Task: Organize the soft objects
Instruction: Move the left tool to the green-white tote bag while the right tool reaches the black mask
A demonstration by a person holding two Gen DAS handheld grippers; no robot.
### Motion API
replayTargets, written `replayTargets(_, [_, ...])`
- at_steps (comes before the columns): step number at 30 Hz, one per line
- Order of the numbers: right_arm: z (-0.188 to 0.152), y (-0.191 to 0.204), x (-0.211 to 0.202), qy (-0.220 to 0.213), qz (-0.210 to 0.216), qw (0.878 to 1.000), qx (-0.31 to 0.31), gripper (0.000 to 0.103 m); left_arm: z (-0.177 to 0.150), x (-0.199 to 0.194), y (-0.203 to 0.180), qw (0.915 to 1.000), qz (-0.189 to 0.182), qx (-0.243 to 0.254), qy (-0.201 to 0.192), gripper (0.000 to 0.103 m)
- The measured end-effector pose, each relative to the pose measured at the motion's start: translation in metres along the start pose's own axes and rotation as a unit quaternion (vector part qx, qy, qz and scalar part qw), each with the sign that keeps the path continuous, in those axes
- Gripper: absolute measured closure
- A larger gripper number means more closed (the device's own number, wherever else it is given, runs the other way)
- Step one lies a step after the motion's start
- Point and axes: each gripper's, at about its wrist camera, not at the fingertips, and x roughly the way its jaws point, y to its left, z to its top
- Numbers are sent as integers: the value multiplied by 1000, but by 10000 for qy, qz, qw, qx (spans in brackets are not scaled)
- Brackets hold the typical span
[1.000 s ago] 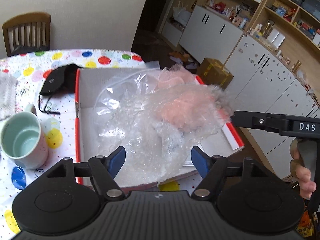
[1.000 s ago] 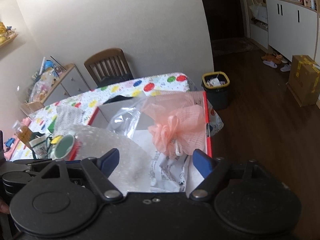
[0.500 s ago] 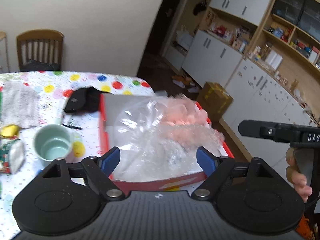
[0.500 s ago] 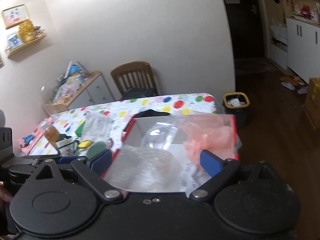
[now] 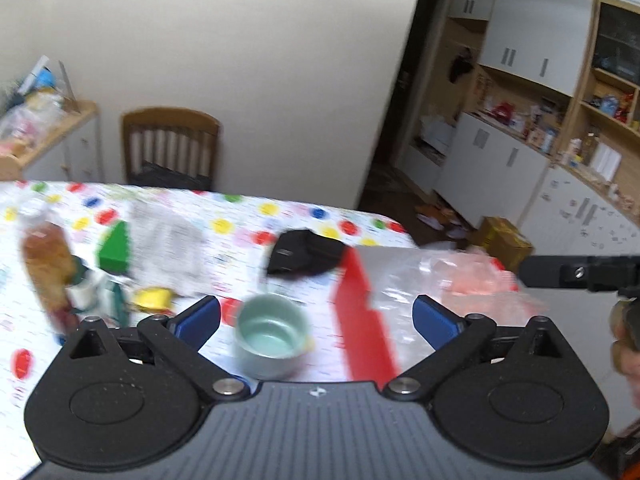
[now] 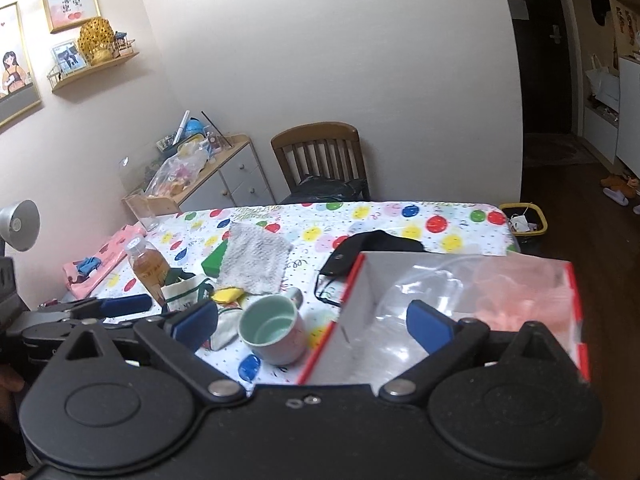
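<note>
Over the red-edged box [image 6: 576, 320], bubble wrap [image 6: 404, 344] and pink mesh pouf [image 6: 516, 312] now lie inside; both hand-held grippers have pulled back, views swung left, so that drop looks done. Left hand-held gripper [image 5: 316, 316] and right hand-held gripper [image 6: 312, 322]: fingers wide apart, empty. Grey cloth [image 6: 256, 262] on bench [image 6: 400, 216] is probably next.

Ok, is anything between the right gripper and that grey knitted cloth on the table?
Yes. The mint mug stands just ahead of the open right gripper, with the grey knitted cloth beyond it; a small yellow item lies at the cloth's near edge.
</note>
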Motion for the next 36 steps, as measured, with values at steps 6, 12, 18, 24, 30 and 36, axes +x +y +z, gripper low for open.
replayTargets(6, [8,31,33,82,-147,9999,-35,2,-3,-4,48,9992,373,85,-64,0])
replayTargets(12, [18,59,70,209,-288,9993,-86,2,-13,2,95,9996,281,-89,30,0])
replayTargets(18, [35,73,114,323,-557,9979,-105,2,-22,14,127,9994,313,-111,117,0])
replayTargets(24, [54,71,169,632,-920,9937,-100,2,-29,33,151,9987,381,-225,243,0])
replayTargets(30, [72,53,234,1012,-1357,9856,-11,4,-39,57,168,9973,487,-326,438,0])
replayTargets(36, [78,40,297,1405,-1686,9756,-66,4,-50,82,179,9948,625,-458,664,0])
